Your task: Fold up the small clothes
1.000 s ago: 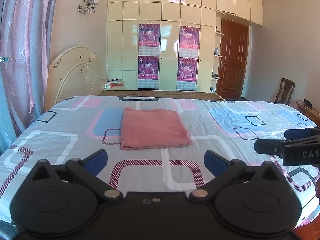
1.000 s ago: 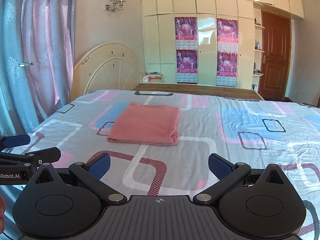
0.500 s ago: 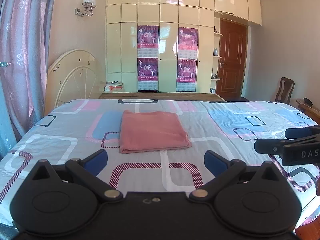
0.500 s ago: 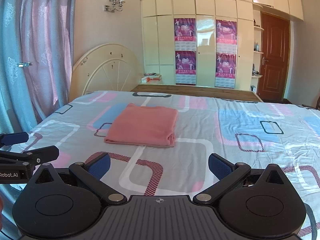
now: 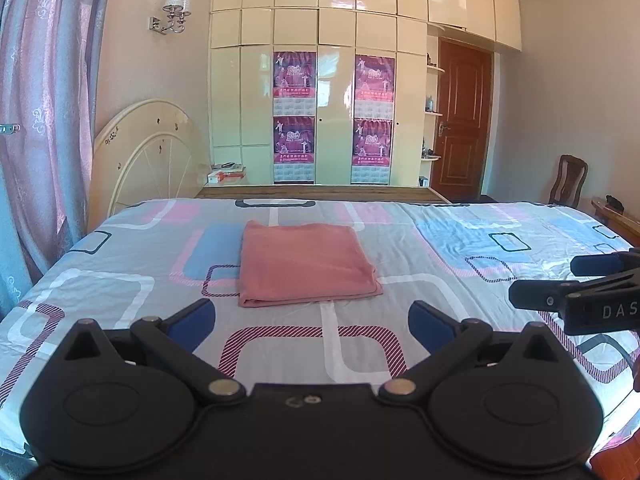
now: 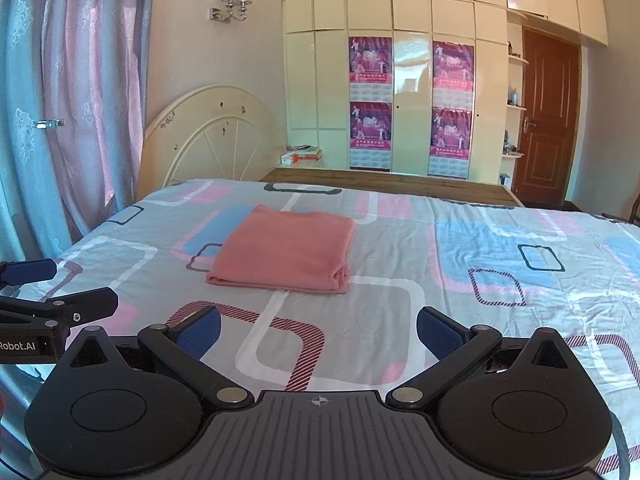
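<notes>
The folded pink cloth (image 5: 304,264) lies flat on the bed (image 5: 480,248), ahead of both released, empty units, nearer the left hand-held gripper (image 5: 312,322) than the right hand-held gripper (image 6: 318,330), its long axis running away from them.

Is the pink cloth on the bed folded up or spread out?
Folded. The pink cloth lies as a neat rectangle on the bed, with stacked layers showing at its near right corner.
</notes>
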